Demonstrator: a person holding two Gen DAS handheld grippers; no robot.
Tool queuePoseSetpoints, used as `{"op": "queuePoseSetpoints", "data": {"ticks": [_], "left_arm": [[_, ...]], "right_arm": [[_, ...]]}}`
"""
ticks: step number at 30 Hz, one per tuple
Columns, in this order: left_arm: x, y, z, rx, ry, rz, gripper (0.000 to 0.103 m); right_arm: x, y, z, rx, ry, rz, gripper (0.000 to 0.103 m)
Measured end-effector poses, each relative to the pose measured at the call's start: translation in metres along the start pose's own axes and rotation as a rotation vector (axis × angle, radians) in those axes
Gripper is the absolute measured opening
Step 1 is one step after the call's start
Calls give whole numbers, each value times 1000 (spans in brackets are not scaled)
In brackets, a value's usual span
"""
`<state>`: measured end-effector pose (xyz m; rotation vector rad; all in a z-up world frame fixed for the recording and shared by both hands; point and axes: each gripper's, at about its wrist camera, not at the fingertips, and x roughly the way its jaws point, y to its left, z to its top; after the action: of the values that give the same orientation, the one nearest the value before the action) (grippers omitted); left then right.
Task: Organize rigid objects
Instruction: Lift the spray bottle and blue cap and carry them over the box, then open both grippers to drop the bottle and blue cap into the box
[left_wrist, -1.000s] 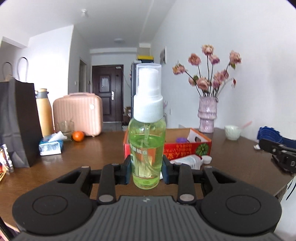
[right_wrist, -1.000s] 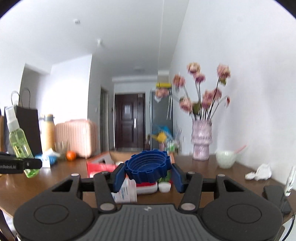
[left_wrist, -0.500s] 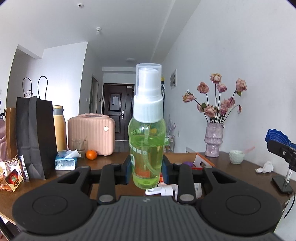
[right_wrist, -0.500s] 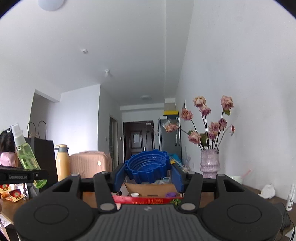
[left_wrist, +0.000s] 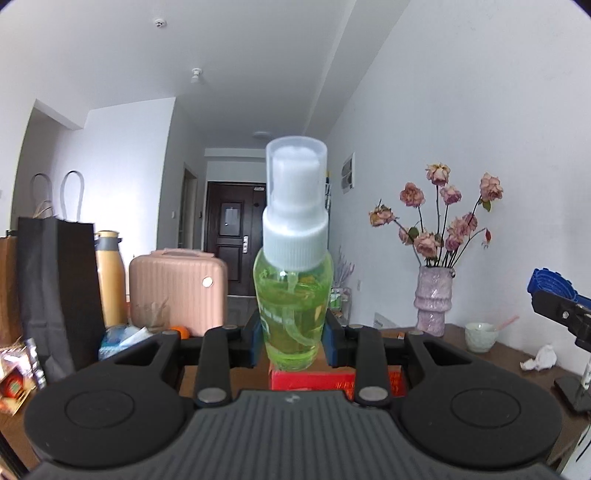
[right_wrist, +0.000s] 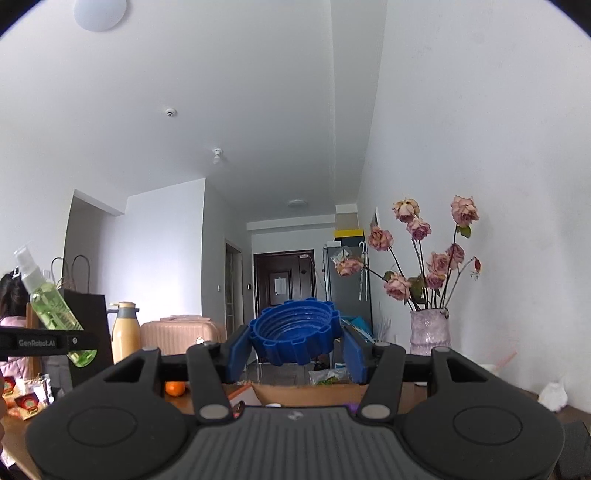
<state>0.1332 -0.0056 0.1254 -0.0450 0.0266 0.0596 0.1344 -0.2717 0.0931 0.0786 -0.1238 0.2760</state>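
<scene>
Above the red box (left_wrist: 334, 378) on the bench (left_wrist: 491, 352), left hand-held gripper (left_wrist: 292, 338) clamps the spray bottle (left_wrist: 293, 280), right hand-held gripper (right_wrist: 295, 345) pinches the blue cap (right_wrist: 295, 332). Carry stage; next I'd lower both into that box.

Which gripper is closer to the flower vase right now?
Right. The right gripper, holding the blue lid, sits on the side of the flower vase. The left gripper, clamping the green spray bottle, is farther over, beyond the right one.

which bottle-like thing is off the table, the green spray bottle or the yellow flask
The green spray bottle: it's gripped in the left gripper, while the yellow flask stands by the black bag.
</scene>
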Motion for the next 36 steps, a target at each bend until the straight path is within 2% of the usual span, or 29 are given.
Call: {"op": "queuePoseSetpoints", "data": {"ticks": [4, 10, 17, 20, 22, 25, 27, 29, 30, 33, 36], "left_arm": [[38, -4, 19, 17, 6, -16, 32], [116, -7, 45, 24, 61, -89, 32], [220, -8, 61, 38, 154, -123, 31], [271, -10, 54, 28, 254, -162, 31], [307, -13, 44, 62, 329, -197, 31], [362, -22, 23, 136, 436, -192, 31], [402, -24, 6, 174, 551, -205, 31], [439, -28, -13, 198, 687, -255, 31], [457, -32, -25, 236, 748, -280, 31], [498, -38, -63, 342, 907, -287, 31], [524, -41, -94, 393, 1006, -290, 32]], "right_arm": [[41, -15, 16, 24, 2, 3, 52], [111, -40, 35, 50, 38, 12, 52], [213, -73, 42, 58, 197, 79, 52], [261, -89, 31, 79, 305, 98, 52], [293, -100, 22, 95, 378, 106, 52], [341, -114, 7, 105, 494, 88, 52], [375, -122, -6, 126, 591, 81, 52], [409, -126, -23, 121, 676, 81, 52], [424, -127, -32, 113, 716, 71, 52], [470, -125, -65, 106, 872, 93, 52], [502, -116, -98, 39, 981, 91, 52]]}}
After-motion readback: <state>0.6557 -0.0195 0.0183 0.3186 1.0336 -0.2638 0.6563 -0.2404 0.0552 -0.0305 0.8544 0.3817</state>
